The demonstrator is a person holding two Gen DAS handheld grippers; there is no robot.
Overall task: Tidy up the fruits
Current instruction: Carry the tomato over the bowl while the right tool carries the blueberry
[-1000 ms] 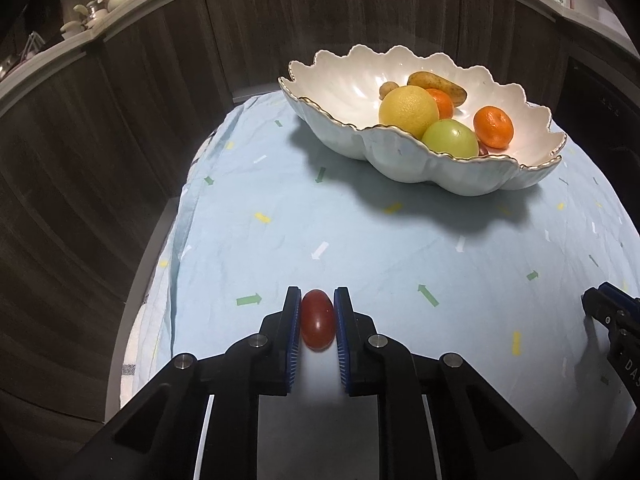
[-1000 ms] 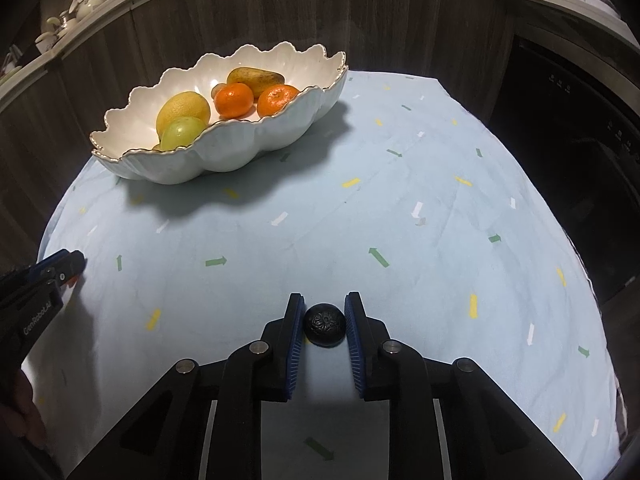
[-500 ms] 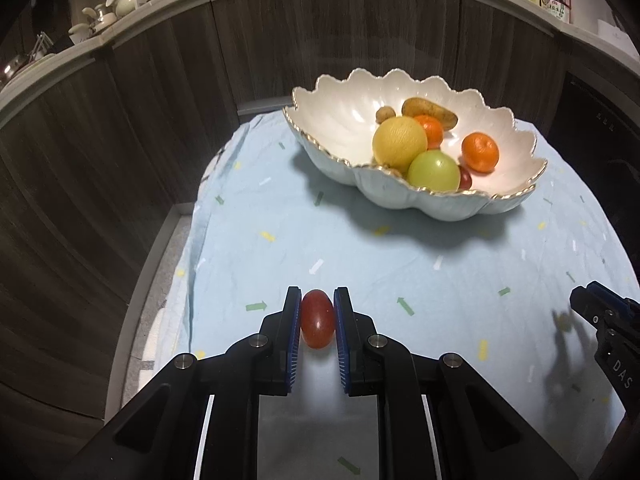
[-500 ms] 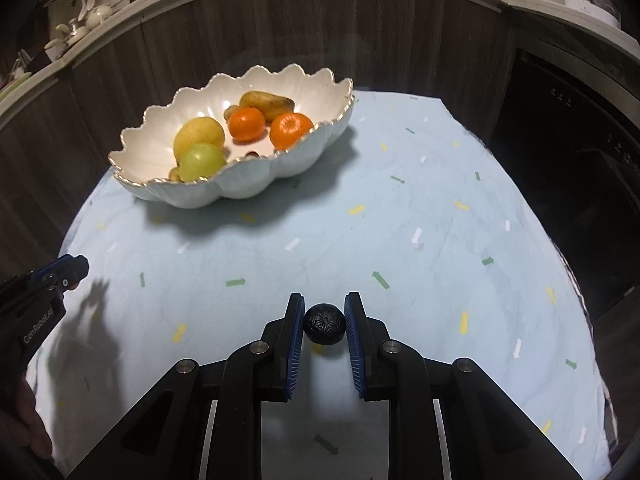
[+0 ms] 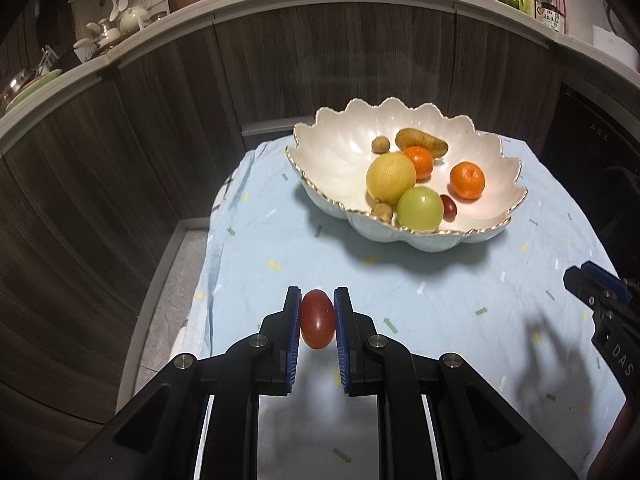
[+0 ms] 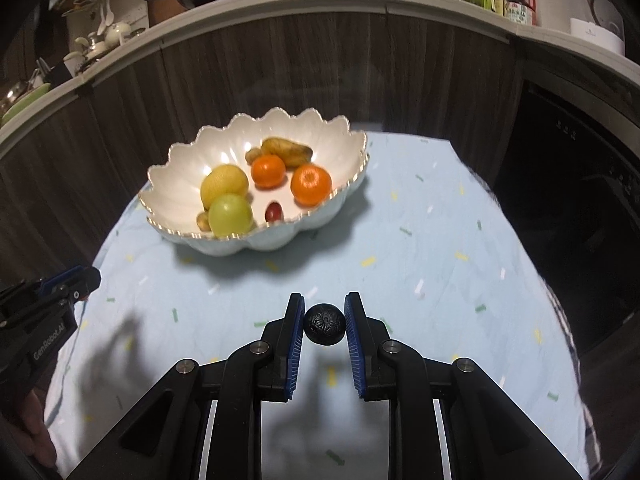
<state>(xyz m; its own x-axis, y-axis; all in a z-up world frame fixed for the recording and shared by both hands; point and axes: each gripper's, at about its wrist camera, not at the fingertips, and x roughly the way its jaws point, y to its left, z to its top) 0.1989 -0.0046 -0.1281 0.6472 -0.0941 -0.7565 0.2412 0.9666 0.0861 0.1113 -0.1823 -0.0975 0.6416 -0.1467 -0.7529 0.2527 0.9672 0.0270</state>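
Since the earlier frames both grippers have risen off the cloth, each carrying its fruit, and the bowl now sits lower and farther off in both views.

Left wrist view: the left gripper (image 5: 317, 322) is closed on a red tomato (image 5: 317, 325), blue pads pressing its two sides. The tomato's long axis runs along the fingers, pointing away from the camera. It hangs clear above the cloth (image 5: 400, 280). The bowl (image 5: 320, 196) lies ahead and to the right of this gripper, well apart, with its long side running across the view. Inside it are a yellow fruit (image 5: 391, 178), a green fruit (image 5: 420, 208), two oranges and smaller pieces. The bare part of the bowl is its left half, which is the side nearest this gripper. The right gripper (image 5: 588, 284) shows at the right edge.

Right wrist view: the right gripper (image 6: 324, 326) is closed on a dark, round, rough-skinned fruit (image 6: 324, 324), held between the pads and also off the cloth (image 6: 420, 260). Being round, it has no long axis to mind. The bowl (image 6: 340, 200) lies ahead and to the left, well apart. Its near right rim, beside an orange (image 6: 311, 184), faces this gripper. The left gripper (image 6: 76, 284) shows at the left edge.

Judging from both views, the two grippers stand about equally far from the bowl, each nearer its own end, so each would probably move forward and inward to drop its fruit.
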